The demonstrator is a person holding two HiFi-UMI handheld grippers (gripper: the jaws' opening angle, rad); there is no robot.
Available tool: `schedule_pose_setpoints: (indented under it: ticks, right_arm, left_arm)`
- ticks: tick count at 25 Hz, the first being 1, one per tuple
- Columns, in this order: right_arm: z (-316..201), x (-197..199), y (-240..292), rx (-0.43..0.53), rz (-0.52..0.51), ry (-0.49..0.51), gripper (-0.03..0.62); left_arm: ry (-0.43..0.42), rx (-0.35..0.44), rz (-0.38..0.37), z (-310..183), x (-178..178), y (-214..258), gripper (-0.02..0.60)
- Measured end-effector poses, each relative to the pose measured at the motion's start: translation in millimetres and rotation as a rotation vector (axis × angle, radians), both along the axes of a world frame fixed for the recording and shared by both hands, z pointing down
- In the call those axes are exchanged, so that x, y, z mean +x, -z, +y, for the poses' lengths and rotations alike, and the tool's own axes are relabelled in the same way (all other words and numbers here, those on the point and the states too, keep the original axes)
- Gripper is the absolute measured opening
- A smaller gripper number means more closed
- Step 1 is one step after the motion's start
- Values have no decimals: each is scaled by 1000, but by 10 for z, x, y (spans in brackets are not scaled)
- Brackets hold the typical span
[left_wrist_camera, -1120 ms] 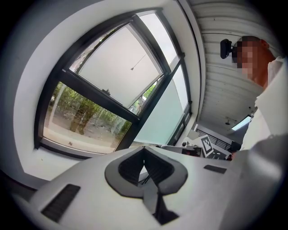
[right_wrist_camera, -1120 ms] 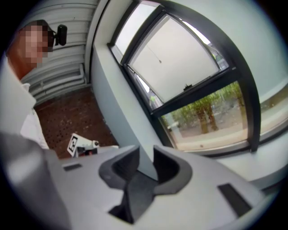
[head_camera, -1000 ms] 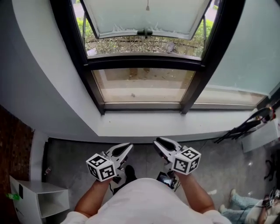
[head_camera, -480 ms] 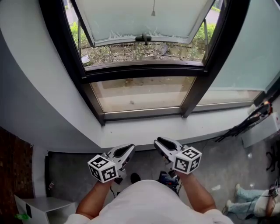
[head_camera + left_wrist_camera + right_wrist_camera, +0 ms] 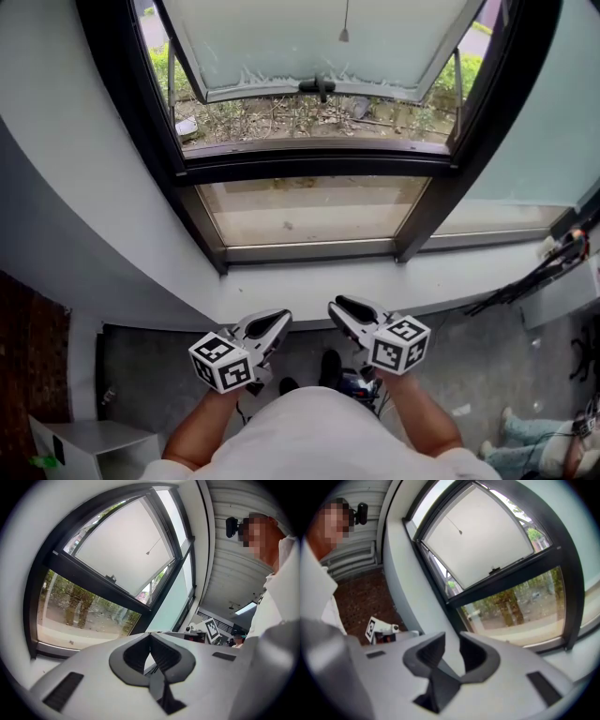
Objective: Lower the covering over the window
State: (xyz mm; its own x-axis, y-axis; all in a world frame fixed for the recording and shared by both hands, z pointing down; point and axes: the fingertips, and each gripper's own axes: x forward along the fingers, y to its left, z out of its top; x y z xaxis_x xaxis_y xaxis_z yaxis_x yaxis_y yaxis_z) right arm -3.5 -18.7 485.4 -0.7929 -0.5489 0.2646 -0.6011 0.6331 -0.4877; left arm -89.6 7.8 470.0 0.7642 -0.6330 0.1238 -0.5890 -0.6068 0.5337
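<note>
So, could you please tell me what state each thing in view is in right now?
Upper window sash, swung open outward at the bottom.
Lower pane, shut, with no covering over it.
Pull cord, hanging free, nothing touching it.
Left gripper, shut, holding nothing.
Right gripper, jaws apart, nothing between them.
</note>
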Motion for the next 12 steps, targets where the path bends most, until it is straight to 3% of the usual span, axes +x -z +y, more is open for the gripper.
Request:
schedule_pose_setpoints:
  ticks: [12]
  right_arm:
    - [-756,264,9,5,16,115,104]
  left_arm:
    - [115,21,16,-717,268,77,15]
